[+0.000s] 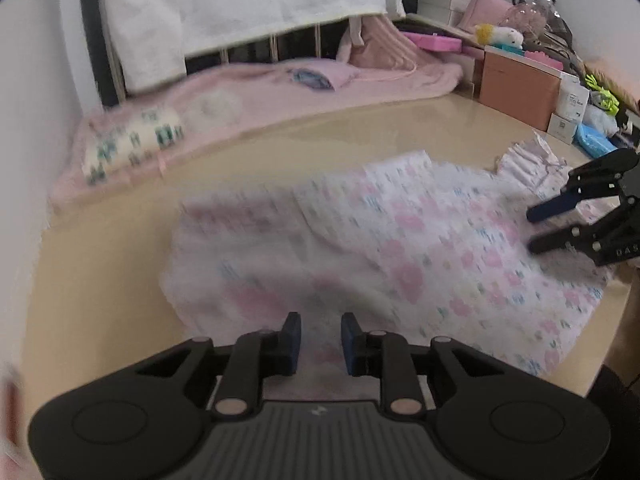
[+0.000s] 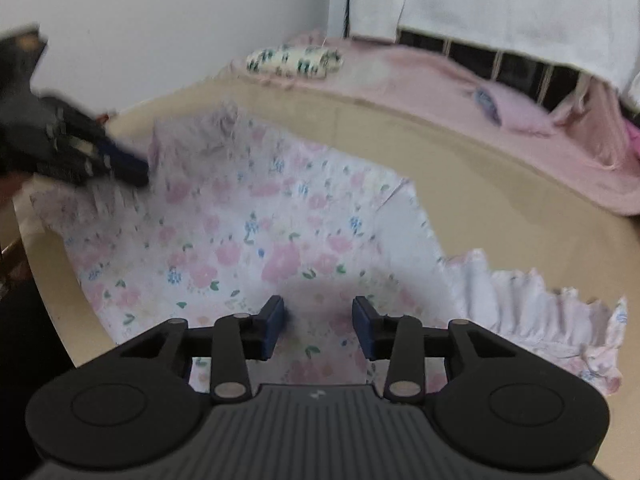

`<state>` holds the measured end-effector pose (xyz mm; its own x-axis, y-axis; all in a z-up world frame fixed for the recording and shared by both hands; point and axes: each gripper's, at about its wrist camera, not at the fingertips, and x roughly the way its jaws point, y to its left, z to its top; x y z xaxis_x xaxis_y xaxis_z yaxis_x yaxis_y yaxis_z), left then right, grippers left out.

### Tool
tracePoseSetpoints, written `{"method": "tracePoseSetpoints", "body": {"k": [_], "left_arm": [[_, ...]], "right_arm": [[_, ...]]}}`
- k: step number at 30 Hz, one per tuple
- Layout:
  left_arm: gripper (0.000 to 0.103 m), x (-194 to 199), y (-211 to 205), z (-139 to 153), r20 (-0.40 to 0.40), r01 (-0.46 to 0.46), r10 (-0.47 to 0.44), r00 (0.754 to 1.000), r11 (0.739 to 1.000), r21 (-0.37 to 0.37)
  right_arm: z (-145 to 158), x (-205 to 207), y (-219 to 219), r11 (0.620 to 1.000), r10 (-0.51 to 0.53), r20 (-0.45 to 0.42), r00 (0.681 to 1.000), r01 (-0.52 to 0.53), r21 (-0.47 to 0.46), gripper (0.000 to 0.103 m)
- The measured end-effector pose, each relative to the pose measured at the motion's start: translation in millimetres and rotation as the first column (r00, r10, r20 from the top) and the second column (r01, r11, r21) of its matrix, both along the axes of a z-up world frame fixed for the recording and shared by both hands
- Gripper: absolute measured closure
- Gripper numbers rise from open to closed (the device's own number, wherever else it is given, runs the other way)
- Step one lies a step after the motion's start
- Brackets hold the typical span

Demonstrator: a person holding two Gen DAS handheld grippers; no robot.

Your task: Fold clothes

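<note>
In the left wrist view, the left gripper (image 1: 320, 330) hangs over the near edge of a floral garment (image 1: 400, 264) spread on the beige table (image 1: 100, 280); its jaws stand partly apart with nothing between them. The right gripper (image 1: 530, 230) hovers above the cloth's far side, jaws parted, empty.

In the right wrist view, the right gripper (image 2: 318, 312) is released above the garment (image 2: 260, 240), beside its ruffled hem (image 2: 540, 312). The left gripper (image 2: 140, 172) is blurred there.
</note>
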<state>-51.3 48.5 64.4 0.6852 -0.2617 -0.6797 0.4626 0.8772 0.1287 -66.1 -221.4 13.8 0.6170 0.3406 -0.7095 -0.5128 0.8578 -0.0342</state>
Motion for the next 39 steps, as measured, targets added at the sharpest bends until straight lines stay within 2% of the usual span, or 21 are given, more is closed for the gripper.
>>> {"method": "tracePoseSetpoints", "body": {"k": [1, 2, 3, 4, 5, 6, 9, 12, 15, 17, 19, 20, 21, 22, 23, 24, 28, 31, 33, 36, 39], "left_arm": [[0.037, 9, 2, 11, 0.058, -0.035, 0.033, 0.998, 0.999, 0.032], [0.023, 21, 4, 19, 0.107, -0.084, 0.077, 0.991, 0.994, 0.065], [0.013, 40, 8, 26, 0.134, -0.117, 0.104, 0.985, 0.989, 0.087], [0.014, 59, 13, 30, 0.127, -0.132, 0.120, 0.985, 0.987, 0.087], [0.014, 80, 21, 30, 0.081, -0.156, 0.152, 0.985, 0.987, 0.045], [0.017, 104, 30, 29, 0.019, -0.188, 0.188, 0.982, 0.982, -0.010], [0.030, 148, 47, 15, -0.135, -0.230, 0.214, 0.967, 0.966, -0.117], [0.031, 166, 57, 0, -0.196, -0.256, 0.222, 0.955, 0.952, -0.170], [0.034, 174, 62, -14, -0.257, -0.272, 0.214, 0.942, 0.938, -0.213], [0.050, 178, 64, -20, -0.289, -0.281, 0.211, 0.934, 0.932, -0.230], [0.098, 185, 66, -27, -0.349, -0.302, 0.205, 0.915, 0.919, -0.252], [0.098, 186, 67, -29, -0.370, -0.311, 0.201, 0.907, 0.912, -0.266], [0.098, 185, 66, -28, -0.373, -0.312, 0.197, 0.907, 0.909, -0.277], [0.100, 182, 65, -26, -0.367, -0.305, 0.191, 0.910, 0.910, -0.282], [0.100, 179, 65, -23, -0.360, -0.305, 0.192, 0.913, 0.907, -0.289], [0.101, 175, 65, -18, -0.355, -0.308, 0.195, 0.914, 0.903, -0.298], [0.101, 139, 61, 20, -0.273, -0.307, 0.223, 0.936, 0.897, -0.317], [0.101, 82, 48, 55, -0.161, -0.285, 0.243, 0.956, 0.901, -0.328], [0.101, 32, 37, 69, -0.082, -0.287, 0.276, 0.958, 0.896, -0.338], [0.101, -43, 22, 65, 0.014, -0.315, 0.341, 0.940, 0.884, -0.345], [0.101, -100, 8, 32, 0.018, -0.344, 0.375, 0.927, 0.867, -0.361]], "right_arm": [[9, 5, -1, 1.000, 0.024, 0.016, 1.000, -0.025, 0.008, 0.065], [19, 10, -1, 0.999, 0.046, 0.034, 0.998, -0.047, 0.013, 0.064], [29, 23, -2, 0.999, 0.044, 0.062, 0.997, -0.044, 0.000, 0.063], [39, 36, -3, 0.999, 0.042, 0.087, 0.995, -0.041, -0.013, 0.061], [41, 55, -6, 0.999, 0.047, 0.081, 0.996, -0.045, -0.032, 0.058], [43, 75, -8, 0.998, 0.050, 0.070, 0.996, -0.046, -0.049, 0.058], [26, 137, -24, 1.000, 0.000, -0.076, 0.997, -0.002, -0.022, 0.057], [8, 172, -34, 0.999, -0.033, -0.166, 0.986, 0.037, 0.022, 0.058], [-2, 178, -39, 0.996, -0.026, -0.202, 0.979, 0.042, 0.079, 0.058], [-5, 178, -42, 0.991, 0.003, -0.222, 0.975, 0.028, 0.134, 0.058], [-5, 180, -42, 0.986, 0.015, -0.224, 0.974, 0.023, 0.164, 0.058], [-5, 181, -42, 0.984, 0.021, -0.226, 0.974, 0.020, 0.177, 0.060], [-5, 183, -41, 0.984, 0.026, -0.228, 0.973, 0.015, 0.179, 0.074], [-5, 185, -40, 0.984, 0.032, -0.231, 0.972, 0.010, 0.179, 0.084], [-5, 185, -35, 0.986, 0.043, -0.236, 0.971, -0.003, 0.164, 0.101], [-4, 185, -31, 0.989, 0.052, -0.238, 0.970, -0.016, 0.150, 0.100], [17, 161, -24, 0.991, 0.048, -0.146, 0.988, -0.030, 0.127, 0.101], [44, 129, -26, 0.993, 0.056, -0.045, 0.997, -0.051, 0.103, 0.101], [59, 103, -25, 0.994, 0.066, 0.018, 0.998, -0.067, 0.086, 0.101], [72, 50, -22, 0.997, 0.069, 0.104, 0.992, -0.074, 0.039, 0.101], [67, -1, -10, 0.996, 0.086, 0.167, 0.982, -0.082, -0.035, 0.101]]}}
